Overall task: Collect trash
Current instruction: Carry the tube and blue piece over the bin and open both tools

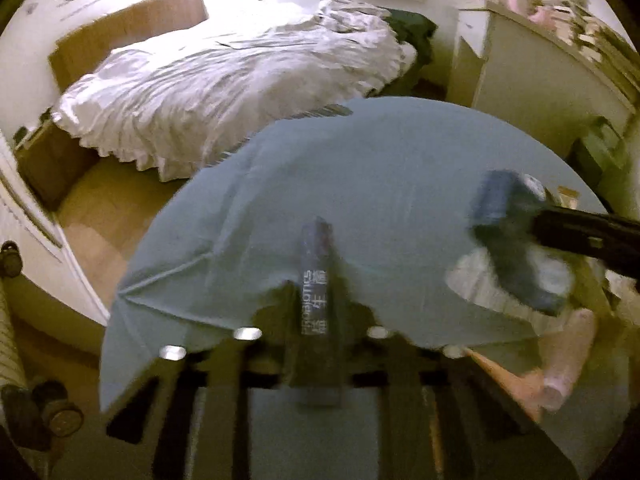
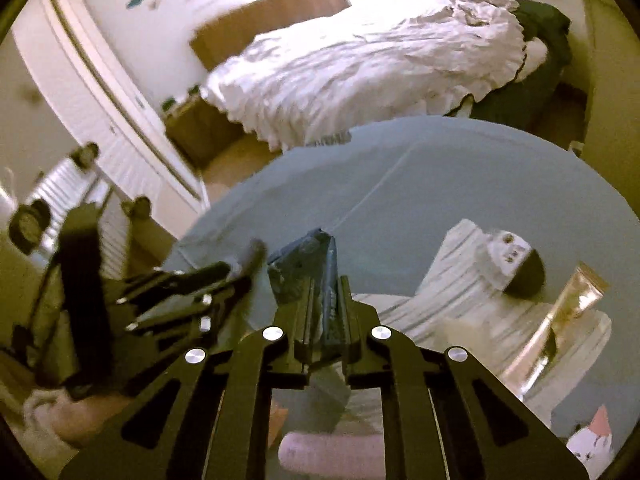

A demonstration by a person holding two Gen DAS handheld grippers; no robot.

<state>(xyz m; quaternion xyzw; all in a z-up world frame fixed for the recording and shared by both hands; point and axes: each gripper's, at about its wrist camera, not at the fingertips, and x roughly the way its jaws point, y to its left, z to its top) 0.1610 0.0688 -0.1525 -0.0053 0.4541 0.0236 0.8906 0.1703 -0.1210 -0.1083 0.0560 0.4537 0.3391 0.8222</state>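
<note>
My left gripper (image 1: pixel 318 292) is shut on a dark stick packet (image 1: pixel 316 276) printed "PROBIOTICS", held above the blue-grey cloth-covered table (image 1: pixel 360 184). My right gripper (image 2: pixel 324 300) is shut on a crumpled dark blue wrapper (image 2: pixel 304 268), also above the table. In the left wrist view the right gripper's arm (image 1: pixel 588 236) comes in from the right with the blue wrapper (image 1: pixel 512 236) in it. In the right wrist view the left gripper (image 2: pixel 256 252) sits just left of the wrapper.
On the table lie a white face-mask sachet (image 2: pixel 508 256) on striped white packaging (image 2: pixel 460 276), a gold tube (image 2: pixel 560 320), a pink roll (image 2: pixel 332 448) and a white cat-print item (image 2: pixel 592 440). A bed with a white duvet (image 1: pixel 224 92) stands behind; a white cabinet (image 1: pixel 540 80) is at right.
</note>
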